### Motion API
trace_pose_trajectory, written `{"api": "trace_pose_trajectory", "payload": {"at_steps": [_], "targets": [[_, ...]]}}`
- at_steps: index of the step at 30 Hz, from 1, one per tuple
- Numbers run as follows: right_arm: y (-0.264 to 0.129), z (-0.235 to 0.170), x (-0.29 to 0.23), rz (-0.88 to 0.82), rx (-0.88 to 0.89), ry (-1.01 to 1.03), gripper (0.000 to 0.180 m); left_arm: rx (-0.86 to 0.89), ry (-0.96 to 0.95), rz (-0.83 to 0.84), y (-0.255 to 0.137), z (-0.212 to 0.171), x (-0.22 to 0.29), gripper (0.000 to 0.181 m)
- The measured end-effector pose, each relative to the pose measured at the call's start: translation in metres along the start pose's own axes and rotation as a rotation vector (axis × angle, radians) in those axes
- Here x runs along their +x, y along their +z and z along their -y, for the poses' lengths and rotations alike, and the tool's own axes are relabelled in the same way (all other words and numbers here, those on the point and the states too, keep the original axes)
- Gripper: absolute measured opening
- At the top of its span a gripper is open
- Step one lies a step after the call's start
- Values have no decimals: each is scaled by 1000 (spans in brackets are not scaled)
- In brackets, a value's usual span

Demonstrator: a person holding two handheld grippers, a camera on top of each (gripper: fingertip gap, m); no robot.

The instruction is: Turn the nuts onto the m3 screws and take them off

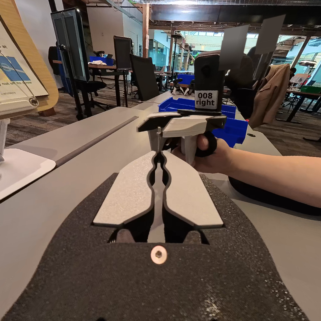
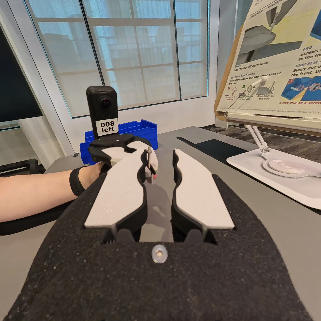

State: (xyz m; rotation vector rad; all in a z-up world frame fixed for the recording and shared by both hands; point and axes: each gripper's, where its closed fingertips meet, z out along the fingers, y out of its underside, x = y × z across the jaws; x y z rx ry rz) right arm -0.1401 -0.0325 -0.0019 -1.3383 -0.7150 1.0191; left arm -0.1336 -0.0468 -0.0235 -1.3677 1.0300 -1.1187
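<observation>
A thin m3 screw [image 1: 158, 145] stands upright, its lower end pinched in the tips of my left gripper [image 1: 159, 155], which is shut on it. A small nut [image 1: 158, 133] sits near the screw's top. My right gripper [image 1: 160, 128] reaches in from the right at nut height, its fingers apart on either side of the screw's top. In the right wrist view my right gripper [image 2: 159, 152] is open; the screw [image 2: 149, 160] and nut [image 2: 149, 152] lie against the inner edge of its left finger. The left gripper [image 2: 152, 173] holds the screw from below.
Blue plastic bins [image 1: 231, 132] stand on the grey table [image 1: 86, 139] behind the grippers; they also show in the right wrist view [image 2: 139, 129]. An instruction sheet on a white stand [image 2: 278, 73] is at the table's side, with its flat base [image 1: 26, 170]. A black pad [image 1: 260, 196] lies under the forearm. Less than 4 cm separates the two grippers' tips.
</observation>
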Motion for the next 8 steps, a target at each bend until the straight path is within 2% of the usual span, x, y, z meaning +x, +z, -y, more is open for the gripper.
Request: {"api": "trace_pose_trajectory", "payload": {"at_steps": [2, 8], "targets": [[-5, 1, 6, -18, 2, 1, 22, 10, -11, -3, -2, 2, -1, 2], [-5, 9, -1, 39, 57, 56, 24, 4, -17, -4, -1, 0, -1, 2]]}}
